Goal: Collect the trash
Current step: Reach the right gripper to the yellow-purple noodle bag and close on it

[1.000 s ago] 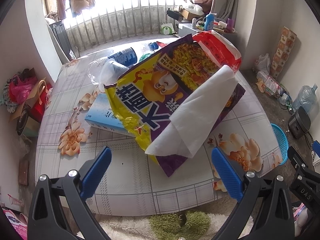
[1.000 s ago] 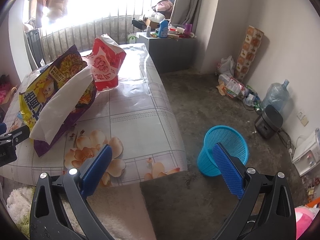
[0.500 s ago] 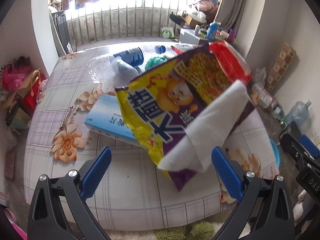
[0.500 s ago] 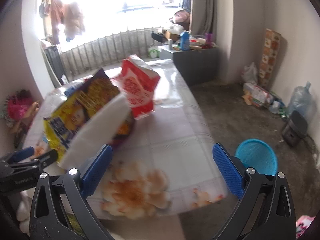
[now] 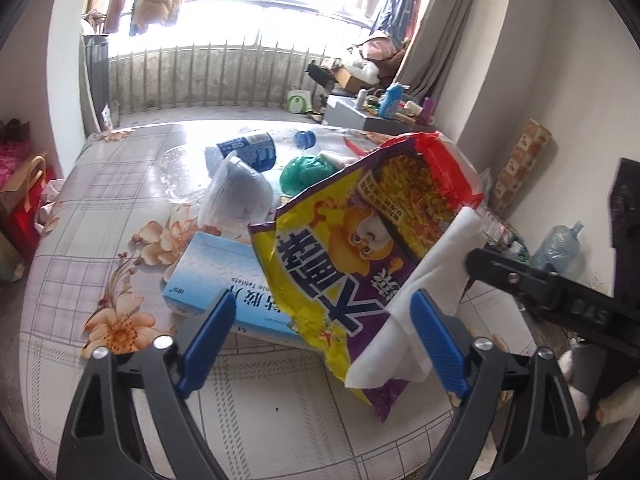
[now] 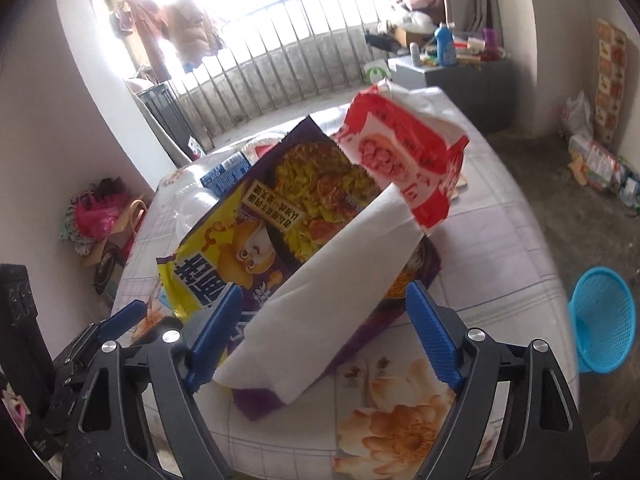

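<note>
Left gripper [image 5: 320, 344] tilted downward, jaws wide but just closing a little, right gripper [image 6: 324, 334] the same, both side by side

Black gripper [image 5: 320, 344] frames, silver screws, ribbed blue fingers [image 5: 206, 344].

Both wrist cameras look steeply down over the near edge of the table [image 5: 100, 208], close to the purple-and-yellow noodle bag [image 5: 332, 264] and facing the barred window [image 5: 208, 72]. The left view sits further left; both share bag, tissue [image 6: 320, 300] and far edge.
</note>
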Motion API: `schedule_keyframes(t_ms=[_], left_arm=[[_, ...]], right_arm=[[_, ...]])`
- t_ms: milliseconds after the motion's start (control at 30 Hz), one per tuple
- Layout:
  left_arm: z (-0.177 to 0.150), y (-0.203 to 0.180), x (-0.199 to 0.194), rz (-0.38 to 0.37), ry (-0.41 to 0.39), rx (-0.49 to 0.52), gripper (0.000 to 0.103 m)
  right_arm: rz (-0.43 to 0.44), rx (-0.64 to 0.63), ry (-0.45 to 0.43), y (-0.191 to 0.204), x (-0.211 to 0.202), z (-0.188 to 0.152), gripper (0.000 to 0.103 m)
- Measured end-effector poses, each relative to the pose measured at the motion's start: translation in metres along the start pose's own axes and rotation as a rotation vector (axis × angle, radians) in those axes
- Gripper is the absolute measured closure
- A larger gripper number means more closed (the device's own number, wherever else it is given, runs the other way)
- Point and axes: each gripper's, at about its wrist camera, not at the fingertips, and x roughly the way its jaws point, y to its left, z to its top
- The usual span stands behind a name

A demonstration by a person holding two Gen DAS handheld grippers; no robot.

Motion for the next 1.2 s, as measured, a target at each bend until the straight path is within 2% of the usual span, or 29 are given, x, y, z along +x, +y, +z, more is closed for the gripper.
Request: schedule_keyframes(t_ms=[167, 300, 400, 467, 633, 700, 800, 900, 933, 967, 1000, 1067, 1200], left_arm=[[0.005, 0.011, 0.013, -0.063, 0.029, -0.04, 0.037], [0.008, 0.019, 0.026, -0.071, 0.05, -0.071, 0.043], [0.009, 0.025, 0.035, -0.094, 0.071, -0.092, 0.051], [0.008, 0.027, 0.037, -0.129, 0.07, -0.106, 0.059], [0.006, 0.02, 0.023, -0.268, 0.001, -0.096, 0.061], [0.006, 0.014, 0.027, -0.261, 0.017, -0.066, 0.061], [0.003, 0.01, 0.04, -0.233, 0.081, -0.066, 0.062], [0.001, 0.011, 0.051, -0.216, 0.128, -0.089, 0.073], [0.0, 0.012, 0.052, -0.207, 0.134, -0.093, 0.08], [0.0, 0.012, 0.053, -0.204, 0.139, -0.096, 0.086], [0.0, 0.012, 0.053, -0.206, 0.14, -0.1, 0.087], [-0.001, 0.012, 0.051, -0.21, 0.133, -0.097, 0.092], [0.0, 0.008, 0.038, -0.225, 0.104, -0.072, 0.093]], right_arm=[[0.003, 0.061, 0.057, -0.008, 0.017, 0.002, 0.029], [0.003, 0.092, 0.09, -0.016, 0.022, 0.0, 0.03], [0.022, 0.126, 0.117, -0.023, 0.025, -0.001, 0.034], [0.036, 0.15, 0.131, -0.026, 0.028, -0.002, 0.039], [0.06, 0.201, 0.16, -0.036, 0.036, -0.005, 0.05], [0.074, 0.228, 0.172, -0.042, 0.038, -0.007, 0.054], [0.094, 0.262, 0.185, -0.048, 0.037, -0.008, 0.063], [0.103, 0.279, 0.187, -0.053, 0.037, -0.011, 0.071], [0.107, 0.283, 0.186, -0.056, 0.035, -0.011, 0.075], [0.113, 0.286, 0.185, -0.057, 0.033, -0.013, 0.08], [0.12, 0.29, 0.186, -0.058, 0.03, -0.014, 0.082], [0.137, 0.298, 0.184, -0.061, 0.026, -0.018, 0.094], [0.173, 0.293, 0.167, -0.064, 0.015, -0.021, 0.099]])
